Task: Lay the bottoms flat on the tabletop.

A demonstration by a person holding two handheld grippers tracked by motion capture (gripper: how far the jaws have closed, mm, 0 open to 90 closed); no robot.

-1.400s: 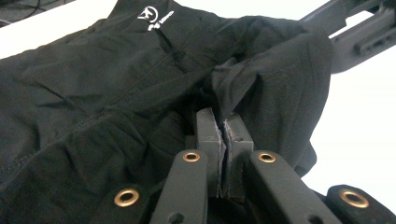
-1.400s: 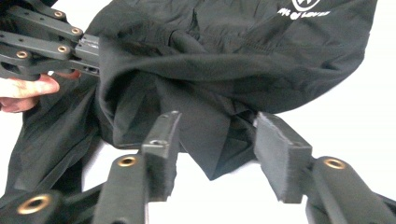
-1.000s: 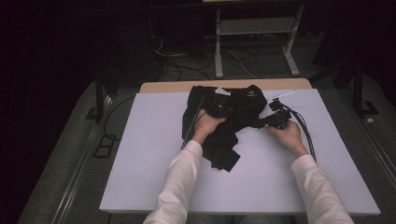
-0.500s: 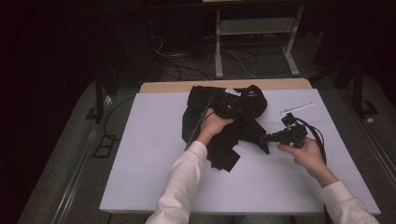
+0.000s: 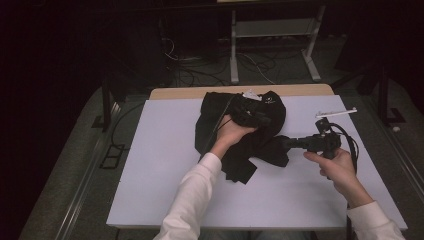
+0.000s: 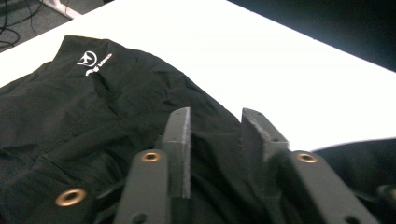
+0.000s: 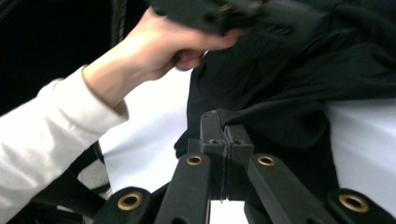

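A crumpled black garment [image 5: 250,145] with a small white logo [image 6: 93,59] lies at the back middle of the white table. My left gripper [image 5: 265,119] hovers over its top. Its jaws [image 6: 215,116] have just been opening and stand apart, with cloth below them and nothing pressed between the pads. My right gripper [image 5: 289,144] points left at the garment's right edge. Its jaws [image 7: 225,122] are shut, and a thin fold of the black cloth [image 7: 289,79] seems pinched at their tips. The left hand [image 7: 154,51] appears in the right gripper view.
The white table top [image 5: 165,165] has a wooden strip [image 5: 175,93] along its back edge. A thin white strip [image 5: 336,113] lies at the back right, beyond my right hand. Behind the table are floor cables [image 5: 200,75] and a metal stand [image 5: 272,35].
My right hand has moved right and nearer to me, away from the pile, and the garment's right lobe now reaches out to its tips. My left hand has lifted slightly over the garment.
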